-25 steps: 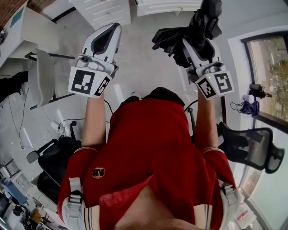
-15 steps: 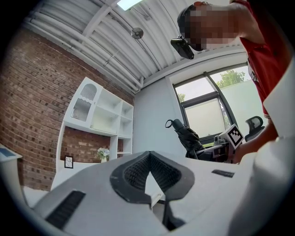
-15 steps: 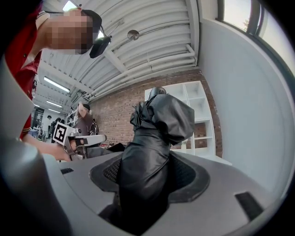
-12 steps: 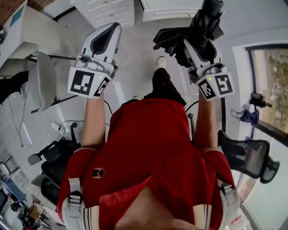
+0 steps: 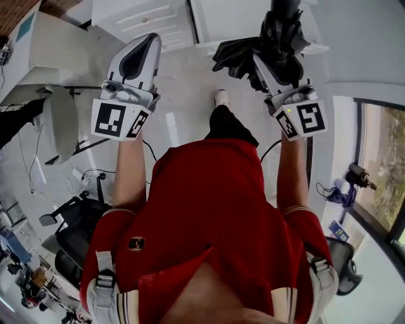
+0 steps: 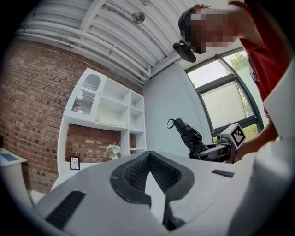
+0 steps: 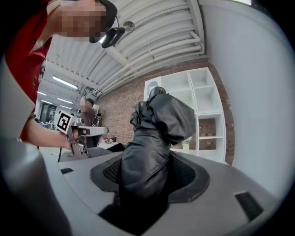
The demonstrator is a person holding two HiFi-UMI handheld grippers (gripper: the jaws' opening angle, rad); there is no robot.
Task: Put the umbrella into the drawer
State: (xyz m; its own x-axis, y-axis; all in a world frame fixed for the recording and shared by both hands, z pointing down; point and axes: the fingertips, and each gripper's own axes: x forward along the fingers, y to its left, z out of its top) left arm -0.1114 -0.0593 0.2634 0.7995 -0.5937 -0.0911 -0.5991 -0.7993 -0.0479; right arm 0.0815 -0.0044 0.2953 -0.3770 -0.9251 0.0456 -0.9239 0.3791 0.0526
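- Open floor lies ahead of the person, bounded at the far edge by the white drawer cabinet.
- A chair stands at the left and a window at the right.
- Both forearms reach forward, side by side and well apart, with the grippers level.
- Left gripper: jaw tips together, nothing held.
- Right gripper: jaws clamped on the folded black umbrella, which projects beyond the tips.

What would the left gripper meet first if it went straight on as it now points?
Probably the white shelf unit; nothing nearer shows ahead of the left gripper, though depth is unclear.
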